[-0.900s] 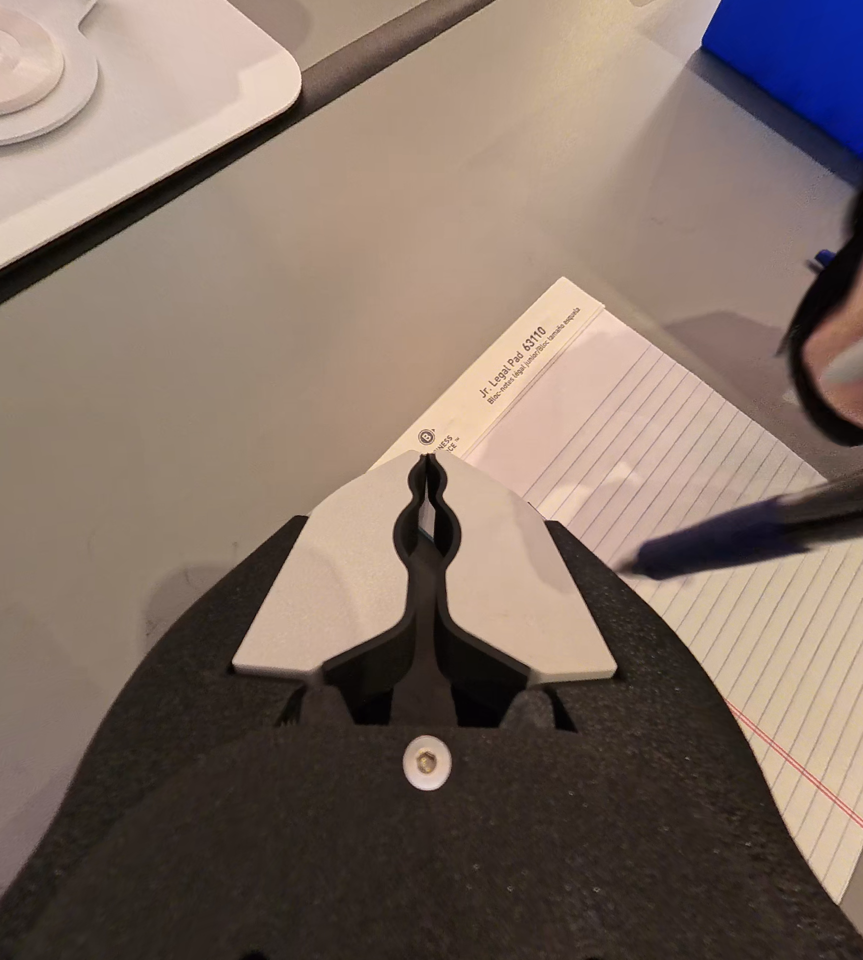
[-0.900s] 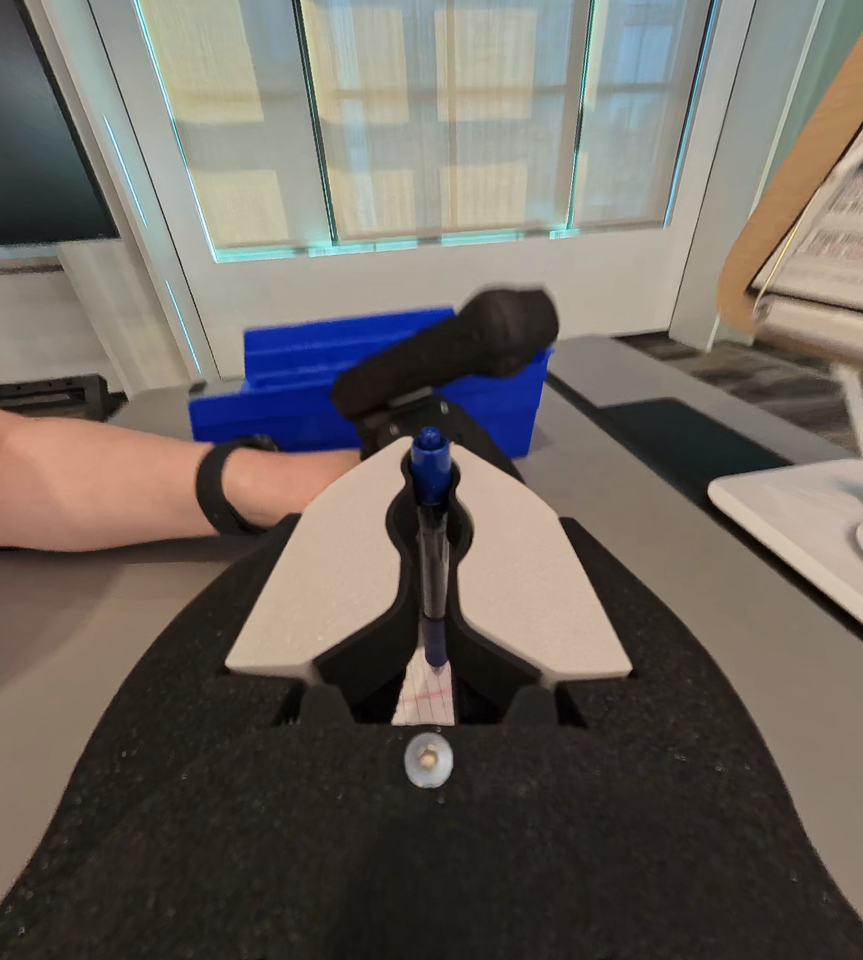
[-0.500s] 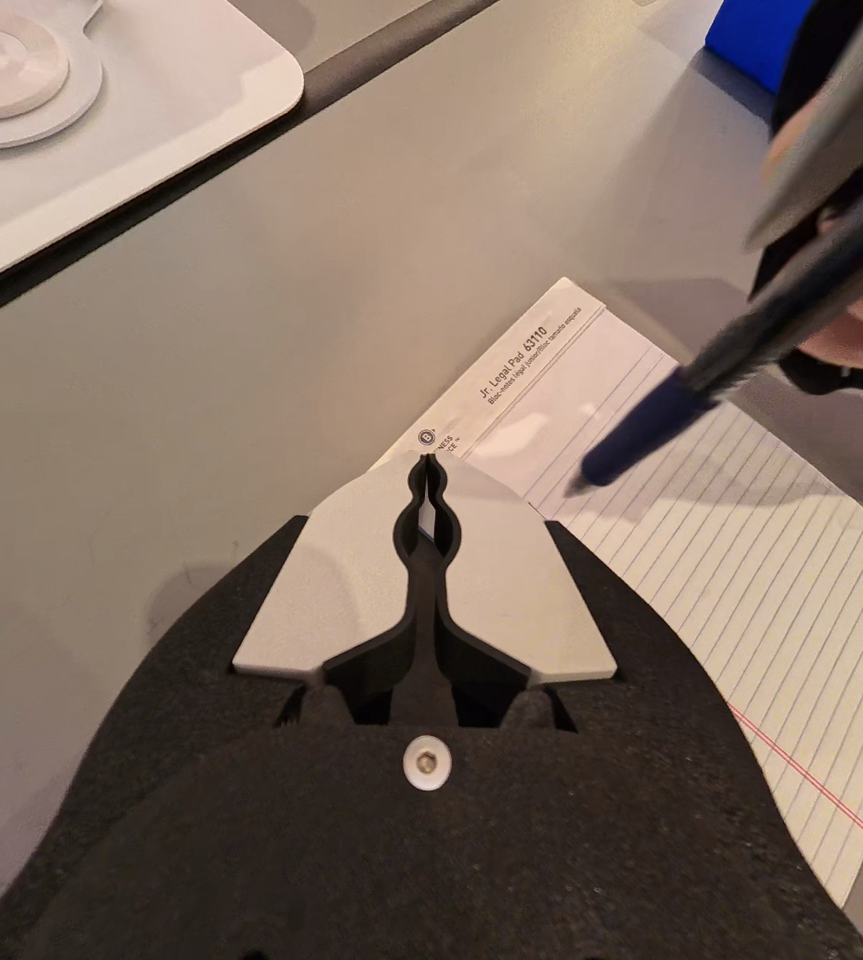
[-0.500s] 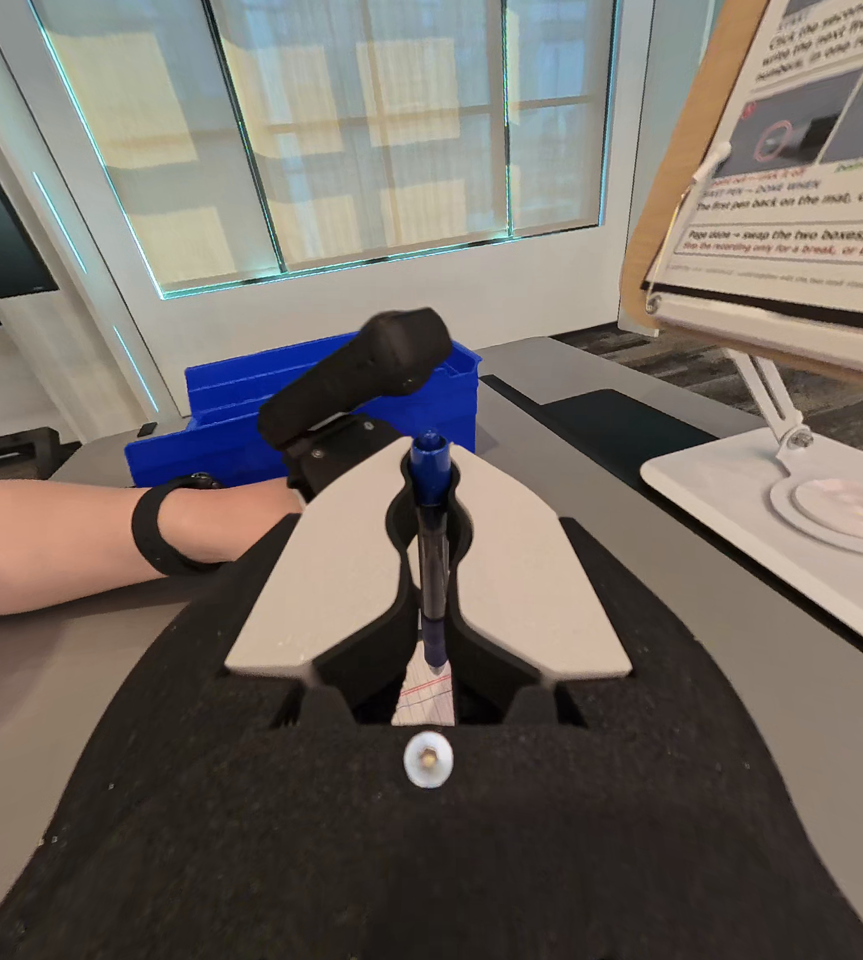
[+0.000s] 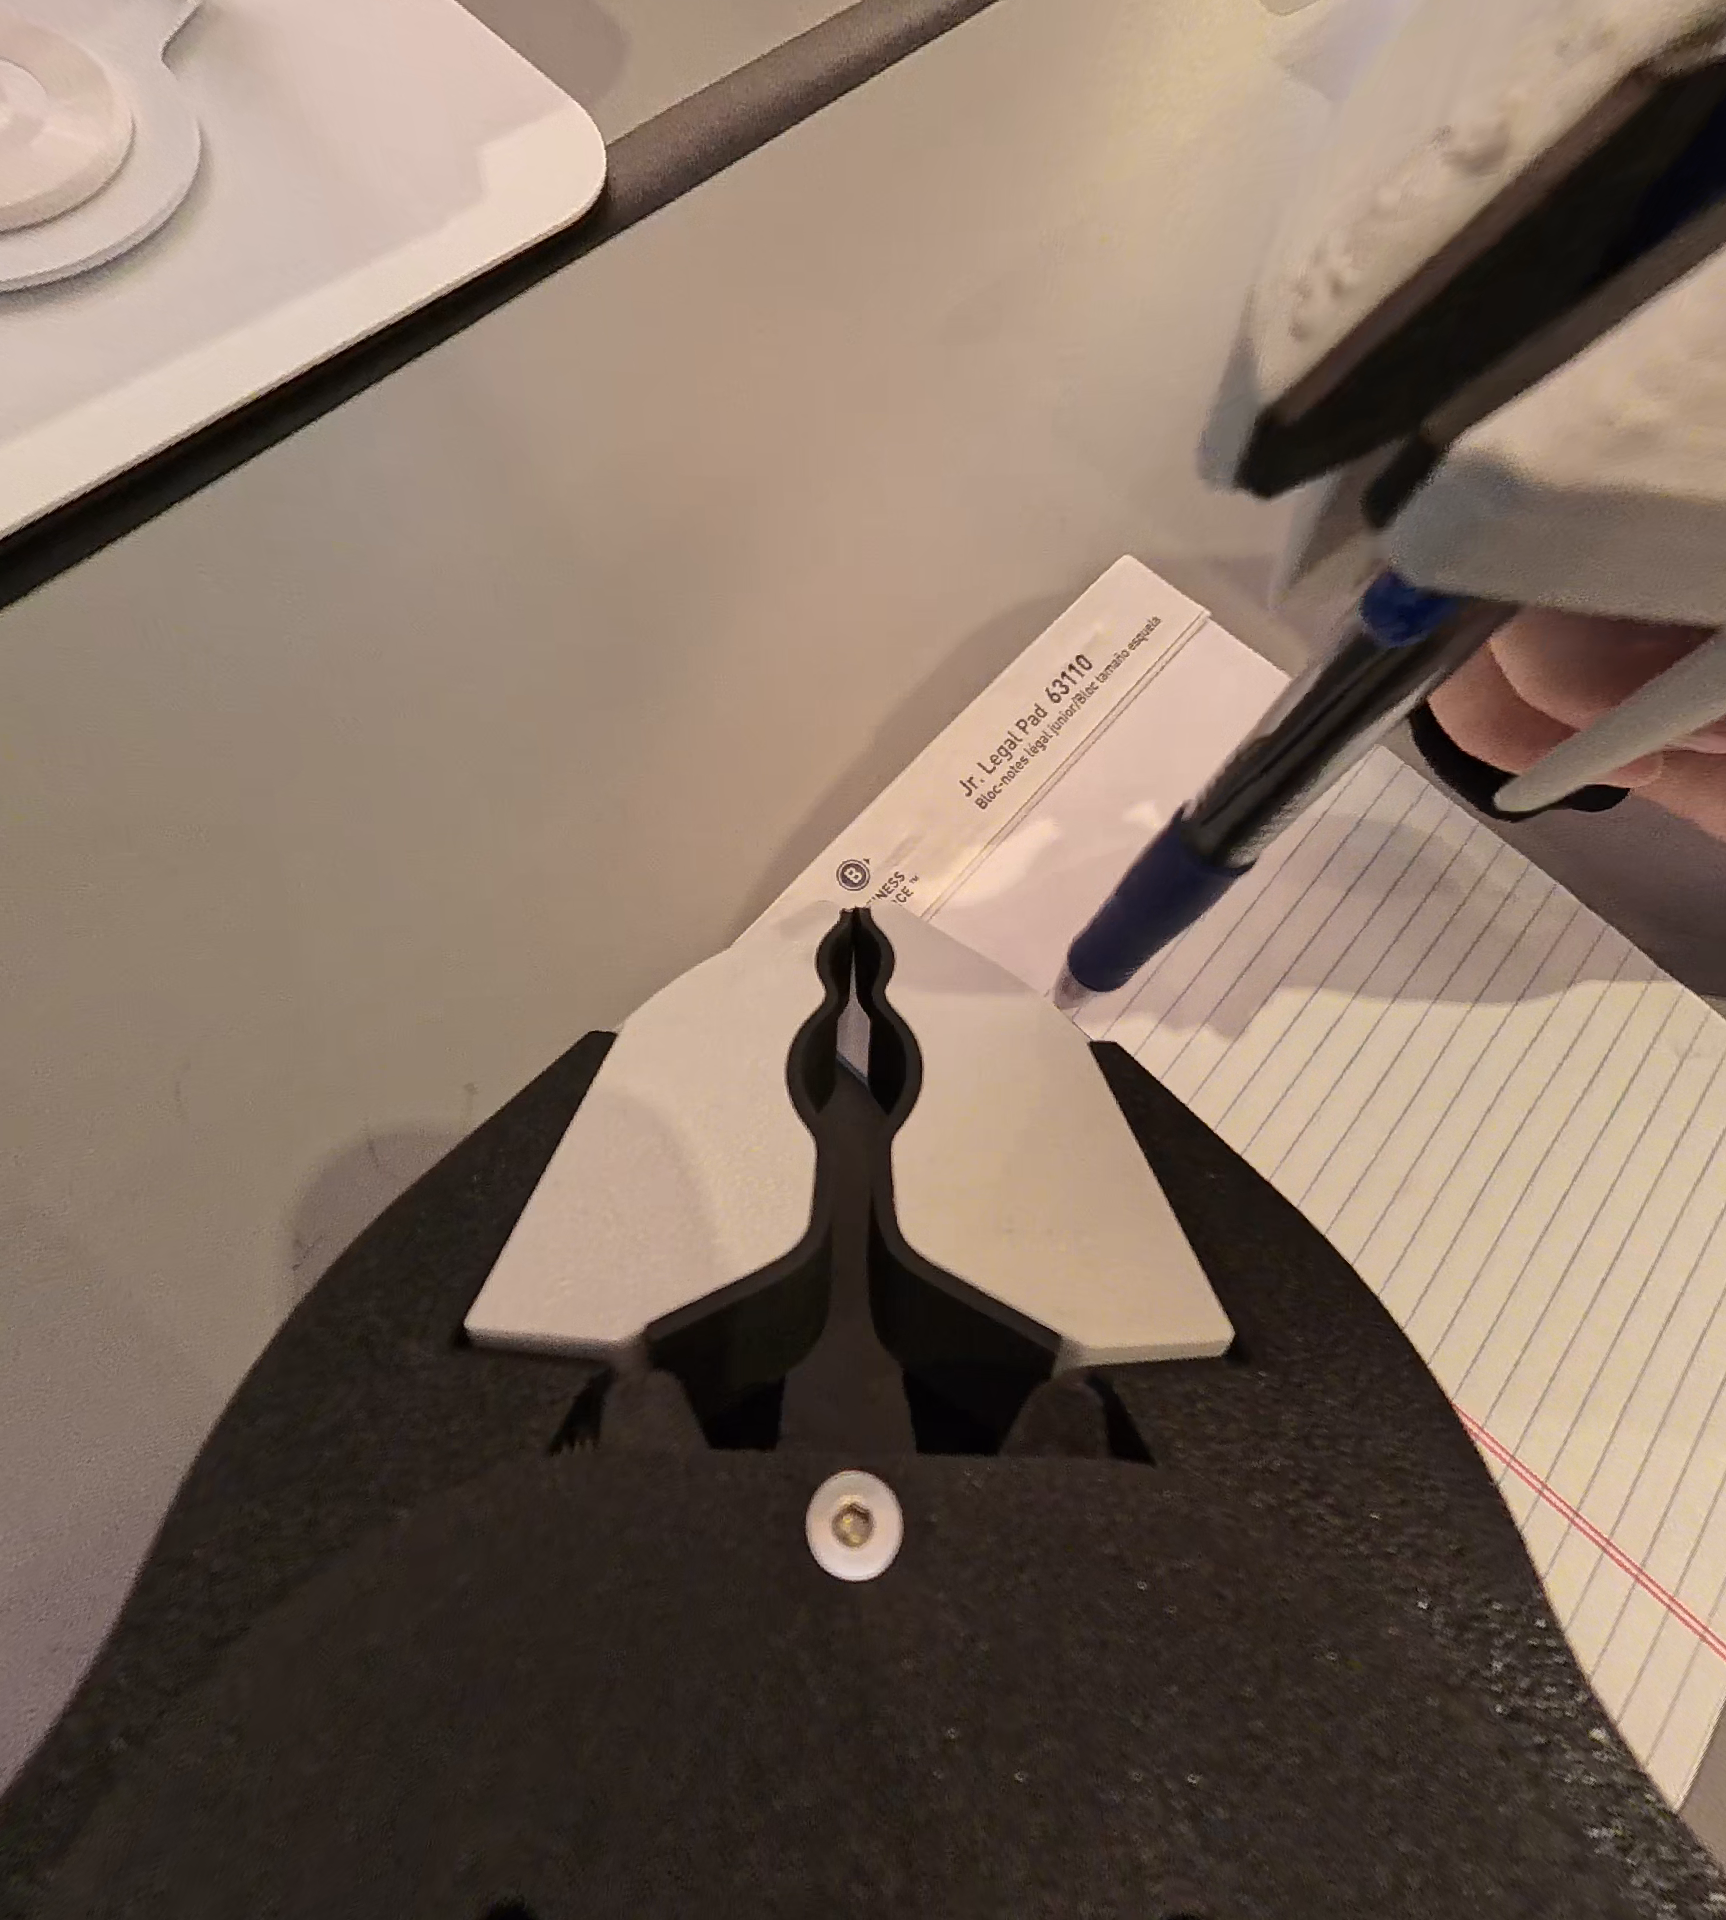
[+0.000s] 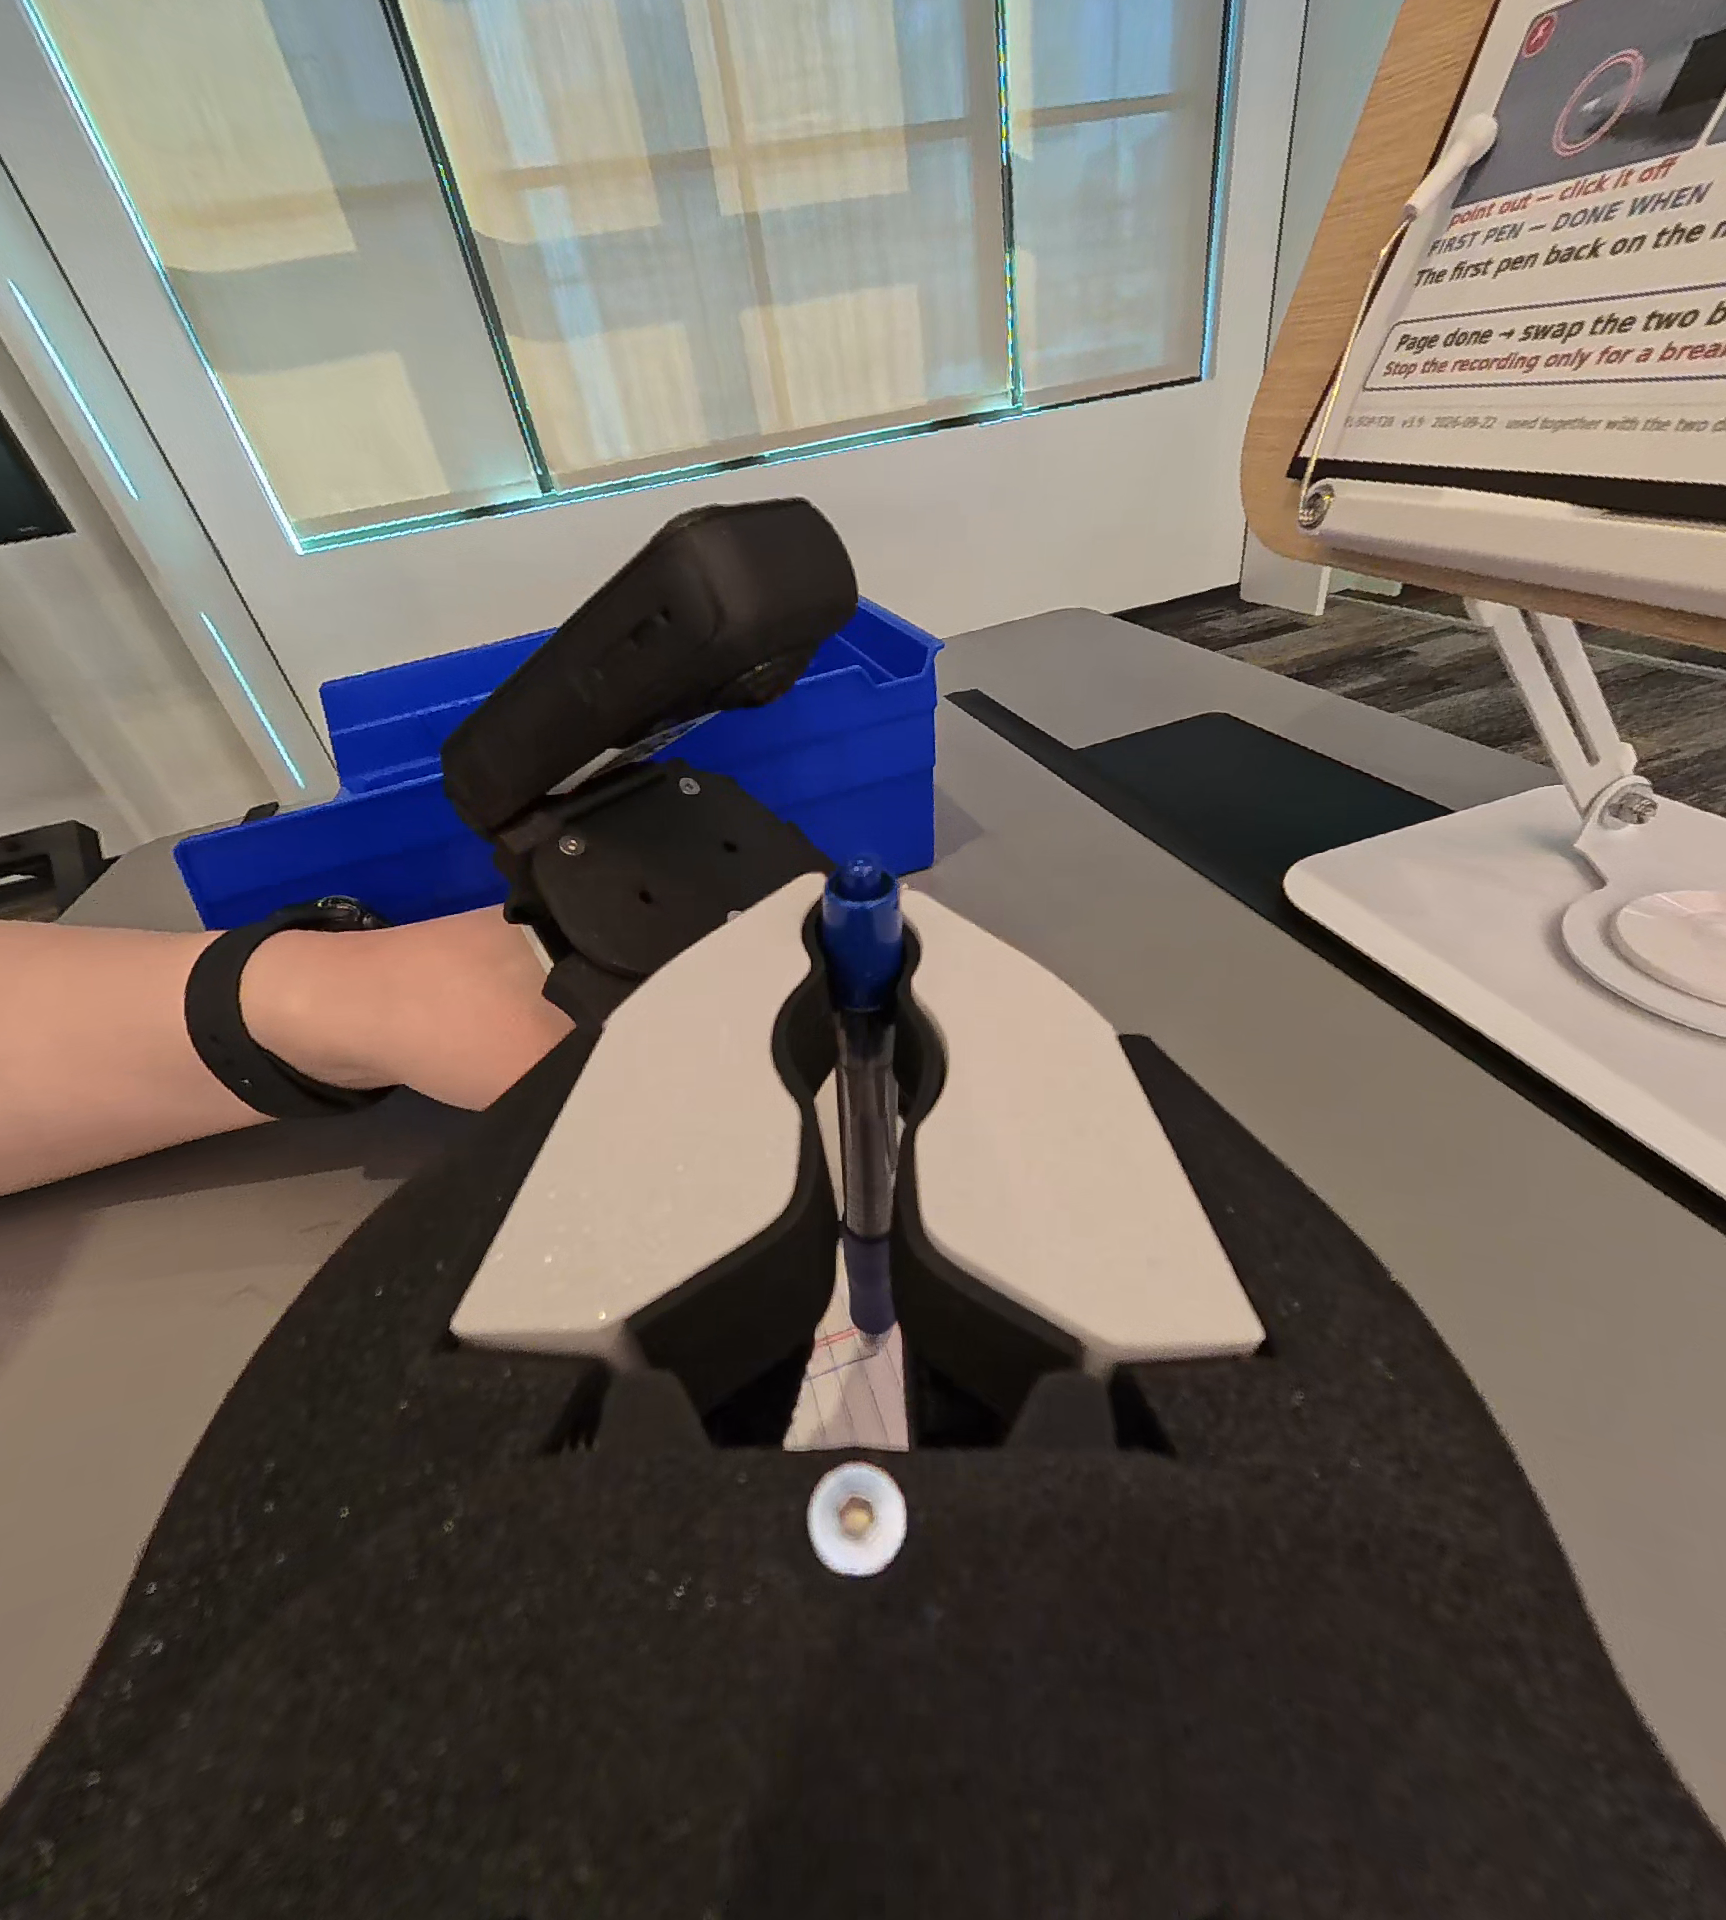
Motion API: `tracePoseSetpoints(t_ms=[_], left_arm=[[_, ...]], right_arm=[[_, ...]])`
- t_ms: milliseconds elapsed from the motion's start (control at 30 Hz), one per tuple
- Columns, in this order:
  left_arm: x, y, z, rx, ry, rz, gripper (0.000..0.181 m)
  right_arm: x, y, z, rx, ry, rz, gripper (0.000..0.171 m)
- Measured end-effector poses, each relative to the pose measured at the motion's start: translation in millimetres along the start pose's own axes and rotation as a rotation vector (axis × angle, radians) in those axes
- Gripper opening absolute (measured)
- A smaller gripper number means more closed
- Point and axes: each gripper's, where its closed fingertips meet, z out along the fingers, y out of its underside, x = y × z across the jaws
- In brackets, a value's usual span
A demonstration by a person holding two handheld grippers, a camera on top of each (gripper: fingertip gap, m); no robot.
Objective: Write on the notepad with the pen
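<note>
A white lined notepad [image 5: 1461, 1143] lies on the grey table. My left gripper [image 5: 854, 916] is shut and empty, with its tips over the pad's top left corner. My right gripper [image 6: 859, 914] is shut on a blue pen [image 6: 864, 1091]. The pen points down and a strip of the pad [image 6: 848, 1392] shows under its tip. In the left wrist view the right gripper [image 5: 1565, 312] comes in from the upper right. The pen [image 5: 1160, 904] slants down to the pad's first lines, just right of my left fingers. I cannot tell whether the tip touches the paper.
A white stand base [image 5: 215, 208] sits at the far left of the table, and in the right wrist view it [image 6: 1565, 935] carries a clipboard with a printed sheet. A blue bin [image 6: 838, 748] stands behind the left gripper [image 6: 651, 727]. A forearm with a black wristband [image 6: 225, 1018] lies on the table. Some 11 cm of space lies between my two pairs of fingers.
The right gripper has moved in closer to the left gripper. The pen has swung from nearly flat to steep, and its tip has come to the pad's top lines. The left gripper has stayed put.
</note>
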Motion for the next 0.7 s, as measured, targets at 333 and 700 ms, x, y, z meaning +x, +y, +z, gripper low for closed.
tracePoseSetpoints(t_ms=[333,700], left_arm=[[0.1,0.0,0.0,0.000,-0.001,0.001,0.000],[0.1,0.1,-0.1,0.000,0.000,0.001,0.000]], right_arm=[[2.9,1.5,-3.2,-0.019,0.014,-0.012,0.006],[8.2,2.6,-11.3,-0.029,0.030,0.000,0.006]])
